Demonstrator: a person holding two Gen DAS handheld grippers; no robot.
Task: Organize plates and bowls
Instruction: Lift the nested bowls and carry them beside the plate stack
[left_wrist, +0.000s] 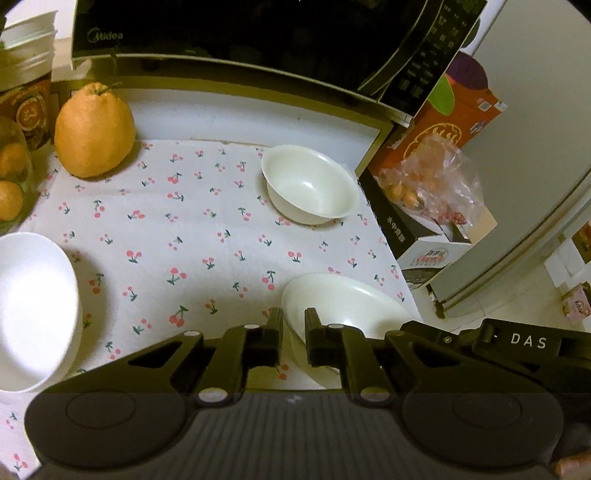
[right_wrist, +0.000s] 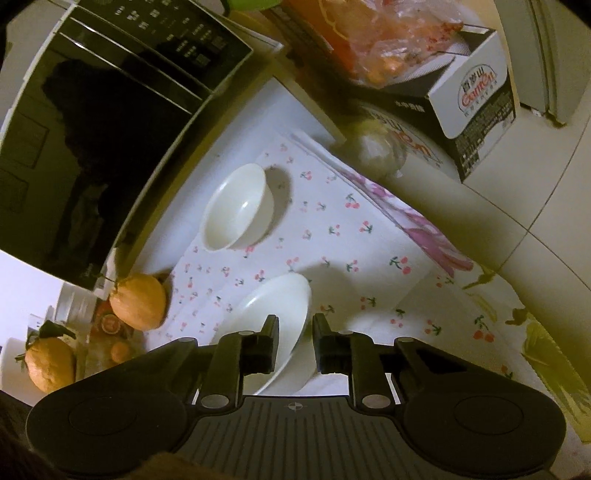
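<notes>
Looking along the left tool (left_wrist: 293, 332), its two fingers are drawn close on the near-left rim of a shallow white plate (left_wrist: 347, 299) at the front right of the table (left_wrist: 221, 122), the rim running between them, so I judge the plate pinched there; the other tool's black body reaches in at the plate's right side. A small white bowl (left_wrist: 314, 184) stands alone farther back on the cherry-print cloth (left_wrist: 192, 236), well apart from the plate, and a larger white dish (left_wrist: 33, 310) sits at the left edge near a big orange fruit (left_wrist: 94, 133), in front of the black microwave (left_wrist: 229, 29). From the right wrist, the right tool (right_wrist: 294, 328) is likewise closed in on the same plate (right_wrist: 273, 306), whose edge passes up between its fingers (the plate looks tilted, though the lens bends things), with the bowl (right_wrist: 236, 206) beyond it beside the microwave (right_wrist: 96, 140) and the fruit (right_wrist: 138, 301) to the left. As for progress, nothing appears gathered yet: plate, bowl and the larger dish lie scattered in three spots, with no two of them nested or stacked. The work seems at its first real step, both tools gripping the plate, and the grouping of all three pieces is left to do.
</notes>
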